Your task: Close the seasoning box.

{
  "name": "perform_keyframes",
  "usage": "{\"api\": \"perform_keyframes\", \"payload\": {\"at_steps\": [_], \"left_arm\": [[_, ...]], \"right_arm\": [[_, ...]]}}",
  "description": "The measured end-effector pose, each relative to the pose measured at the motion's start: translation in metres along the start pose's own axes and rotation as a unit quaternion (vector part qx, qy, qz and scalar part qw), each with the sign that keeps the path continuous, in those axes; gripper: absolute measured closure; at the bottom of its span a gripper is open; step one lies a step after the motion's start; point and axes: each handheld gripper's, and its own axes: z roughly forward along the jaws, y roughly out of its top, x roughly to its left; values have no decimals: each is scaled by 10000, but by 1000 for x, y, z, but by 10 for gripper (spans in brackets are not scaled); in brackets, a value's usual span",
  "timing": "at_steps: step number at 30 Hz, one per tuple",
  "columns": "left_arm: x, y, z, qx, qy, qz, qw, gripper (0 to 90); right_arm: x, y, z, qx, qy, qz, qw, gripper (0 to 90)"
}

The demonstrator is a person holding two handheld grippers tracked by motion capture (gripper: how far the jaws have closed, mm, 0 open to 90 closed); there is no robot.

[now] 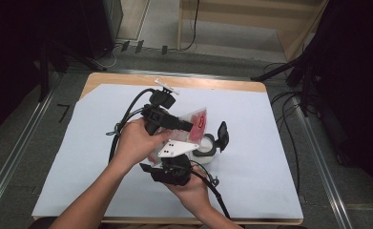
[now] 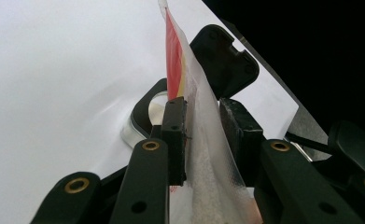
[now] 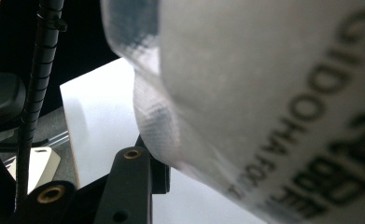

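Held up at centre frame in the high view, above the white sheet (image 1: 251, 143): a clear plastic pouch (image 1: 193, 125) with red print, over a small white jar (image 1: 206, 151) with a black flip lid (image 1: 222, 135) standing open. Probably a pour of the pouch's contents into that jar.

Left gripper (image 2: 203, 135) clenched on the pouch, pads pressing the film from both sides just under the red-and-yellow band, in the middle of the left gripper view. Right gripper (image 1: 172, 169) at lower centre of the high view; pouch film (image 3: 245, 93) hard against its camera, one jaw visible at lower left, grip not to be told from these pictures.

Judged soft and light: thin, textured, crinkly film, likely slick, holding fine white grains (image 2: 208, 186). No stiffness, so prone to sag and fold between two holds. Best taken at the sealed edges or printed band, not at the grain-filled belly. Spill risk if tilted away from the jar mouth.

Readable writing, right side of the right gripper view, blurred and cut off: "GIDO", "OHA FOO". Brand uncertain.
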Motion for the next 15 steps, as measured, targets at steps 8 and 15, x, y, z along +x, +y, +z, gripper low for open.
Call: {"api": "perform_keyframes", "payload": {"at_steps": [8, 15], "left_arm": [[-1, 0, 0, 9, 1, 1, 10000, 728], [-1, 0, 0, 12, -1, 3, 10000, 727]], "right_arm": [[0, 0, 0, 6, 3, 8, 10000, 643], [0, 0, 0, 6, 0, 11, 10000, 643]]}}
